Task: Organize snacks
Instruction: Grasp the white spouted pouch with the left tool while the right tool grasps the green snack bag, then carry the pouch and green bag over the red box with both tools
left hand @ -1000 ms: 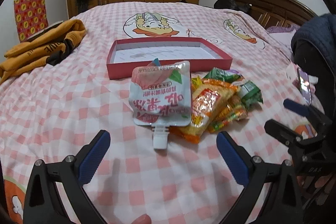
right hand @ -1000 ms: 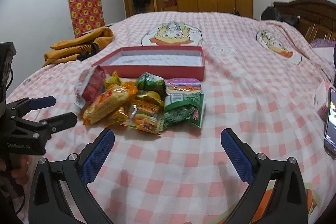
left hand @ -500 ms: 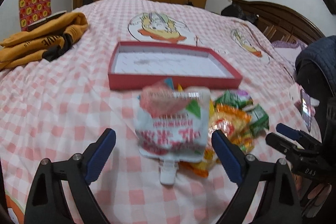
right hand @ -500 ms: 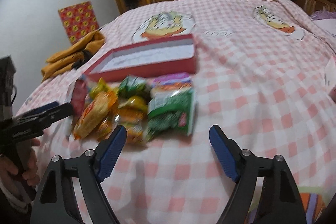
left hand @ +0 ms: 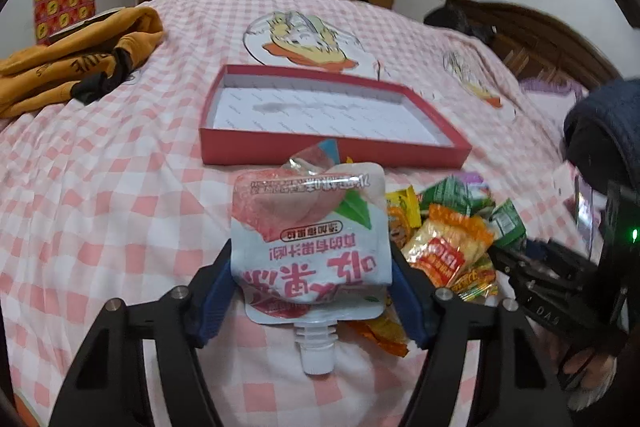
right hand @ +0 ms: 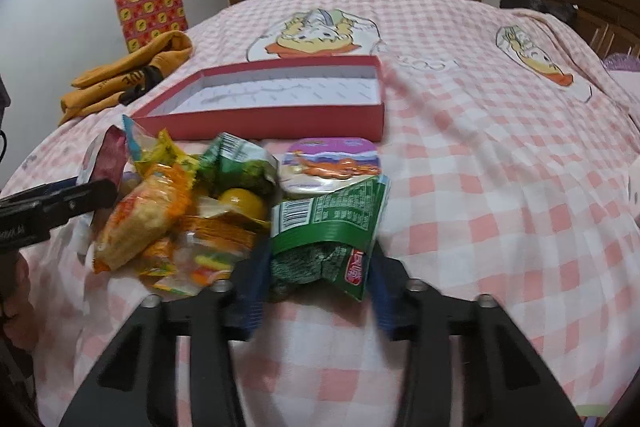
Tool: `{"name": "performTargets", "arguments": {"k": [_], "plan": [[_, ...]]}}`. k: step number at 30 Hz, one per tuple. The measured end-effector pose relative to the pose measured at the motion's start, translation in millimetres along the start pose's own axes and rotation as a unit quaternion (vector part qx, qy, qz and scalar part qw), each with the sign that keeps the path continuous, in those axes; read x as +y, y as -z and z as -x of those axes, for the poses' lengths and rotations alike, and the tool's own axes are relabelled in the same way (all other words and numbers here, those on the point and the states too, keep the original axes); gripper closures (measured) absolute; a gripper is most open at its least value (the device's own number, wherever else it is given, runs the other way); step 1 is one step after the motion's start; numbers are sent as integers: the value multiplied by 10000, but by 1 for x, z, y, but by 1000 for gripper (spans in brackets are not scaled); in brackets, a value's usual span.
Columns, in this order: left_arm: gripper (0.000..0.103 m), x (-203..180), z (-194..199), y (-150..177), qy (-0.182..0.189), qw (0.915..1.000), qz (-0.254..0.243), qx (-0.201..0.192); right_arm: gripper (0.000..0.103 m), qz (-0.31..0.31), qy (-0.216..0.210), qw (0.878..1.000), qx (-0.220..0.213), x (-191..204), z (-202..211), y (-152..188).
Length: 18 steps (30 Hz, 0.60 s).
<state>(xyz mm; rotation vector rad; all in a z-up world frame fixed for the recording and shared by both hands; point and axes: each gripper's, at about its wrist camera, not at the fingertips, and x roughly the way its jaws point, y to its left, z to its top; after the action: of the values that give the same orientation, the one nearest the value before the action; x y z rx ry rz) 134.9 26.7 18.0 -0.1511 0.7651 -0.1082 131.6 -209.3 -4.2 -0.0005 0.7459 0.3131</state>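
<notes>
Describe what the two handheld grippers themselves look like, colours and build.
The left gripper and the right gripper match: black angular frames with cut-out openings, silver round bolts at the joints, and blue pads lining the fingers. Seen from the left camera, the right one's black body carries a small green light.

orange snack packet (left hand: 376, 327) partly hidden under pouch (left hand: 312, 247)

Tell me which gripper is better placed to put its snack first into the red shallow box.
Left, probably. The left gripper has its jaws closed on the white peach drink pouch, and the red shallow cardboard box lies straight ahead. The right gripper grips the green foil packet behind a lilac-lidded cup.
</notes>
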Motion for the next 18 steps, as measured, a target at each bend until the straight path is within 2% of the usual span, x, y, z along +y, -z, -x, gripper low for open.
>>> {"name": "performTargets", "arguments": {"k": [2,9,18], "plan": [[30,3,6,0,30,9999,104,-54,67,-47,-59,10000,-54,-2,4,1],[30,1,35,-8,52,9996,-20,-264,68,-398,-235,9987,-214,-15,26,-2],[30,-7,60,-20,8,9985,-181,-522,68,-187,-257,9977,-591,-5,64,-18]]}}
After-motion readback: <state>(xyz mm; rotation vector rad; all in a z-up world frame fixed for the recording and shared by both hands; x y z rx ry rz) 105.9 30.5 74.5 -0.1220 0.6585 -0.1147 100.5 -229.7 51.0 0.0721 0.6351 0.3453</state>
